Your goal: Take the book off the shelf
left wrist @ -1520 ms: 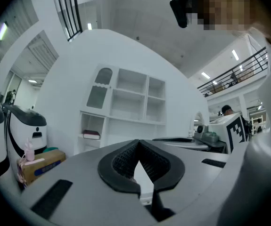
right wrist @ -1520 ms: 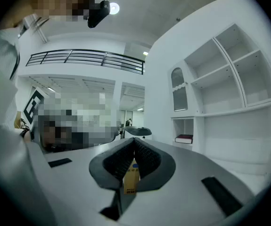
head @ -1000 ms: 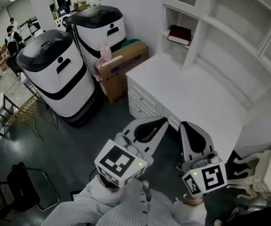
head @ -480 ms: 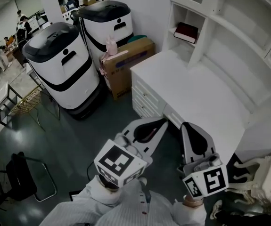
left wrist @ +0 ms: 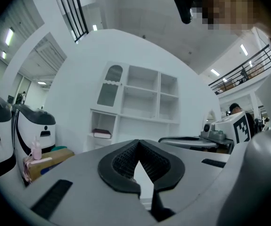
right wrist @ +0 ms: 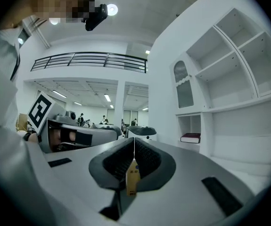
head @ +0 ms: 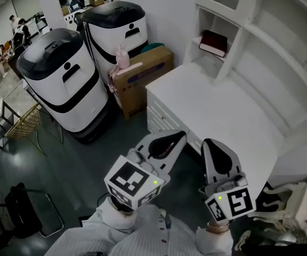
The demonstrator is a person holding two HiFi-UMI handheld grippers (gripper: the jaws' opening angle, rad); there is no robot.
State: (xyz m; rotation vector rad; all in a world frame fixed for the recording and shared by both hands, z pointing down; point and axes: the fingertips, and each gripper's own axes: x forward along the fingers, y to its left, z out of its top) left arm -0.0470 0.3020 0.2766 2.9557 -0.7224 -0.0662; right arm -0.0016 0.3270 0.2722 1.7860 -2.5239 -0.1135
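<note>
**A:** At the bottom-left cubby of the shelf, above the desk's far corner, is that the book?

**B:** Yes. It's dark red, lying flat on the cubby floor, and nothing is touching it.

**A:** And the grippers?

**B:** Both are close to the desk's near edge, well apart from the book and pointing level toward the shelf. The left gripper has its jaws together with nothing between them. The right gripper is closed too, with a small yellowish tag pinched between its pads.

**A:** So which step is this?

**B:** The approach, I'd judge. Neither gripper has reached the cubby, and the book is not yet gripped.

**A:** What does the next move call for?

**B:** One gripper has to cross the desk to the cubby mouth and open wide enough for the book's thickness. Because the book lies flat, I'd expect the pads to take its near edge from above and below. The cubby walls look close on both sides, so the gripper should go in straight.
</note>
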